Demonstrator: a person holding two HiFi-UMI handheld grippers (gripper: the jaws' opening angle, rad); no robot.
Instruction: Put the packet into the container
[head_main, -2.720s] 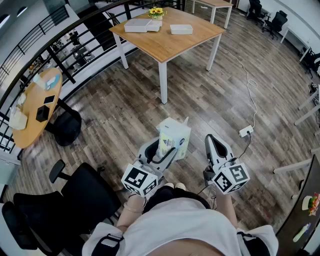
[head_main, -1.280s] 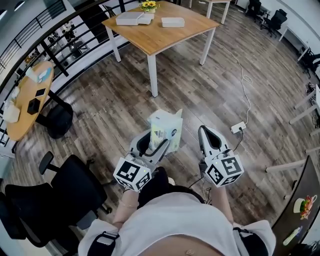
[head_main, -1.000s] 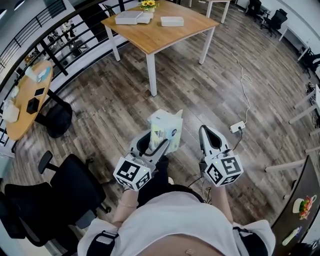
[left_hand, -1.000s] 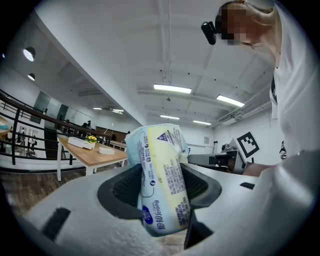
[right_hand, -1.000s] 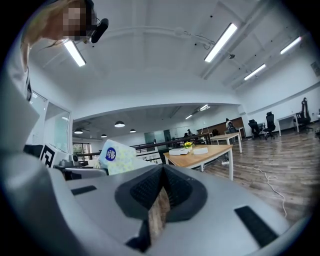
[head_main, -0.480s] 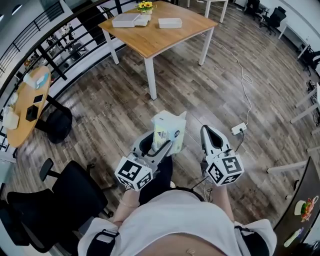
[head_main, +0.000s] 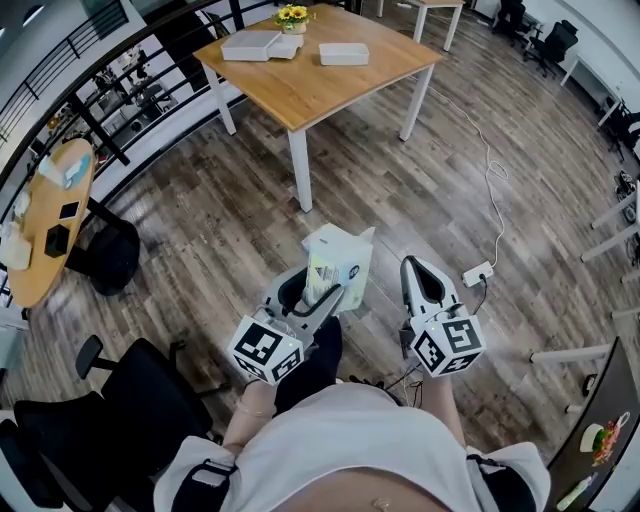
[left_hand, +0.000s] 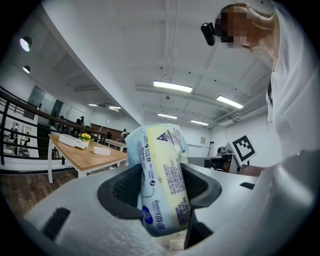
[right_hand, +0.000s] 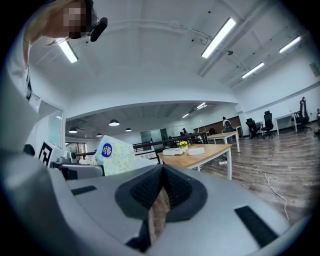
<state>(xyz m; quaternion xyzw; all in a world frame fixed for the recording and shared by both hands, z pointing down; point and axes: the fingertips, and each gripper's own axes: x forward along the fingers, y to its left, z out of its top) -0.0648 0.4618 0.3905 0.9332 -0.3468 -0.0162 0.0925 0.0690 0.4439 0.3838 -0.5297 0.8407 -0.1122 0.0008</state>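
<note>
Packet (head_main: 340, 262) in pale yellow and blue wrapping is gripped between the jaws of the left gripper (head_main: 322, 293) and held upright over the wooden floor (head_main: 250, 220), in front of the person's body; in the left gripper view the dark pads are seen pressed against both sides of the packet (left_hand: 161, 185), whose crimped top rises above them and whose lower end hangs below; the print on the wrapper is too small to be read. The right gripper (head_main: 418, 270) is held just beside it, apart from the packet; its jaws are closed together with nothing between them, and only a thin slit is left at their base, through which the floor is seen in the right gripper view; the packet (right_hand: 112, 155) is seen there off to the left. Well ahead, a wooden table (head_main: 320, 90) with white legs is set on the floor; white containers (head_main: 343, 53) are laid on its far part, apart from one another, and a small pot of yellow flowers (head_main: 292, 14) is placed beside the left one; the packet is well apart from them. A white power strip (head_main: 476, 272) with its cable is laid on the floor to the right; a black office chair (head_main: 150, 410) is seen at the lower left, and a round wooden table (head_main: 45, 215) near the railing (head_main: 120, 90).
</note>
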